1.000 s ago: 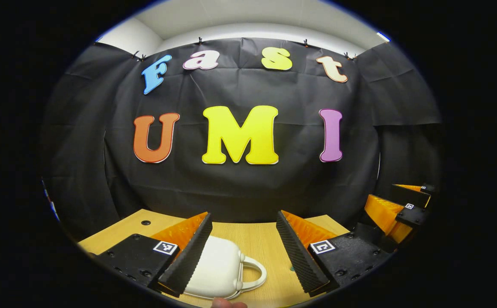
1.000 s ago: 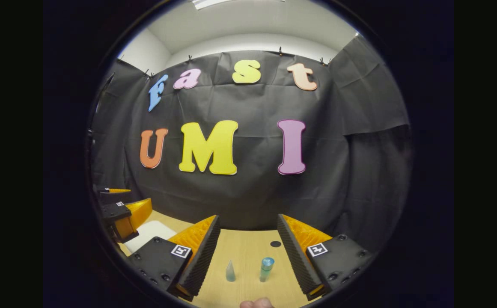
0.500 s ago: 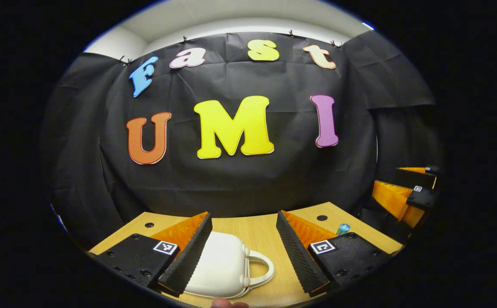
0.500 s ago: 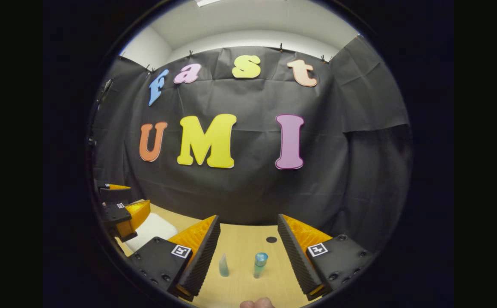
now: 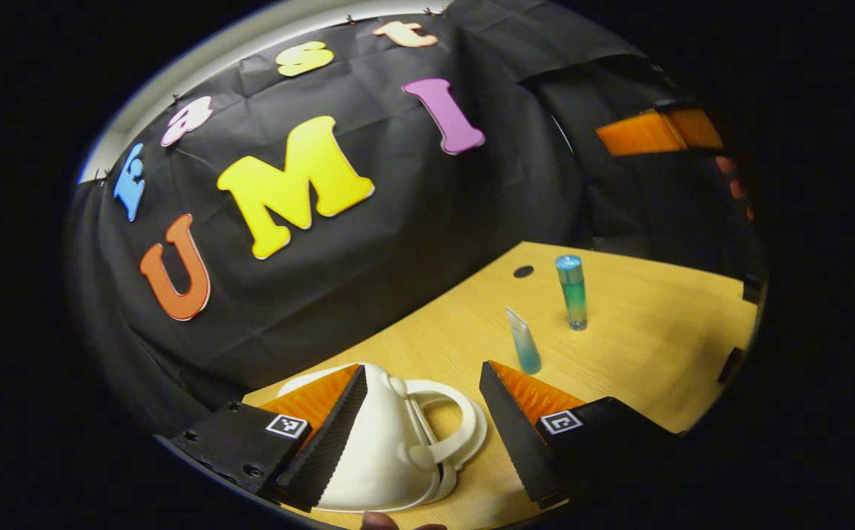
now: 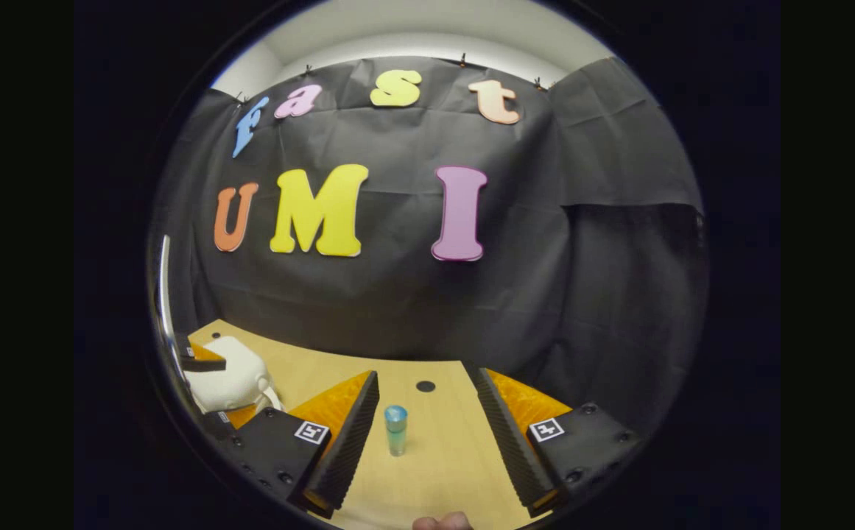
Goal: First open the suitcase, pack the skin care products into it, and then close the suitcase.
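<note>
The small white suitcase (image 5: 390, 449) lies closed on the wooden table (image 5: 641, 346), between the left gripper's (image 5: 427, 430) wide-apart fingers. The right gripper (image 6: 427, 434) is wide apart too, around the standing blue-green bottle (image 6: 395, 430). A clear blue tube (image 5: 523, 341) stands near it.

A cream-white suitcase (image 5: 383, 449), a blue-green bottle (image 5: 571, 292), a seemingly pale blue tube (image 5: 523, 341), light wood table (image 5: 655, 346).

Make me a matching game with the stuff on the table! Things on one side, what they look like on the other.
Things:
1. suitcase
2. round-capped bottle
3. wedge-shaped tube
4. left gripper

Descriptions:
A. blue on top, green lower down
B. white, with a loop handle
C. open, orange and black fingers
D. flat pointed top, blue-green base

Pairs: 1-B, 2-A, 3-D, 4-C
</note>
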Demonstrator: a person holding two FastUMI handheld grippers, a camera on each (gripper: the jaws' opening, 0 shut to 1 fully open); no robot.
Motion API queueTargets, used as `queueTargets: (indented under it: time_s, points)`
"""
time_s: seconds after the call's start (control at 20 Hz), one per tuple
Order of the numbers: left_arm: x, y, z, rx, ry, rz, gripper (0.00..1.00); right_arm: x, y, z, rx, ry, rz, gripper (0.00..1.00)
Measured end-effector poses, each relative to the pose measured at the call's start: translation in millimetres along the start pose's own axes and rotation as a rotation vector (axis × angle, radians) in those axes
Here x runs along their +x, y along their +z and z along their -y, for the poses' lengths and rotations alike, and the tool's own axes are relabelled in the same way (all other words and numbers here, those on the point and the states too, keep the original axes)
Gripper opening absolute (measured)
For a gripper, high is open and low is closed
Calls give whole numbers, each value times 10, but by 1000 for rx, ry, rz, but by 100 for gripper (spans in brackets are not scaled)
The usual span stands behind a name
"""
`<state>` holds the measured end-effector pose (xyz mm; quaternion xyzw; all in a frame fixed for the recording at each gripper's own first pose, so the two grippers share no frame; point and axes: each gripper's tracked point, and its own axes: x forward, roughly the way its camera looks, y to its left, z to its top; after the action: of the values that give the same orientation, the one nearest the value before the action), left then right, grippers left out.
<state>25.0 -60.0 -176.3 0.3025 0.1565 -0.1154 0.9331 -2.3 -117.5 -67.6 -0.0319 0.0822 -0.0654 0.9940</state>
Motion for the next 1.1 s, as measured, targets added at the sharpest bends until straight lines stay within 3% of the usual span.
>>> queueTargets:
  time_s: [0.25, 0.4, 0.5, 0.7, 0.8, 0.85, 1.1]
  points:
    - [241, -469, 193, 221, -48, -154, 95, -22, -105, 219, 16, -45, -18, 80]
    - [349, -692, 168, 288, -66, -242, 94, -18, -197, 319, 49, -60, -38, 80]
    - [421, -703, 148, 317, -58, -257, 87, -9, -288, 387, 77, -73, -64, 80]
    - [596, -781, 210, 390, -61, -305, 68, -7, -369, 465, 94, -85, -81, 80]
    - [638, -905, 226, 411, -65, -369, 53, -22, -357, 459, 96, -84, -81, 80]
    - [639, -952, 246, 412, -61, -389, 38, -45, -339, 459, 91, -85, -76, 78]
    - [563, -642, 193, 391, -43, -308, 18, -143, -254, 422, 67, -76, -49, 80]
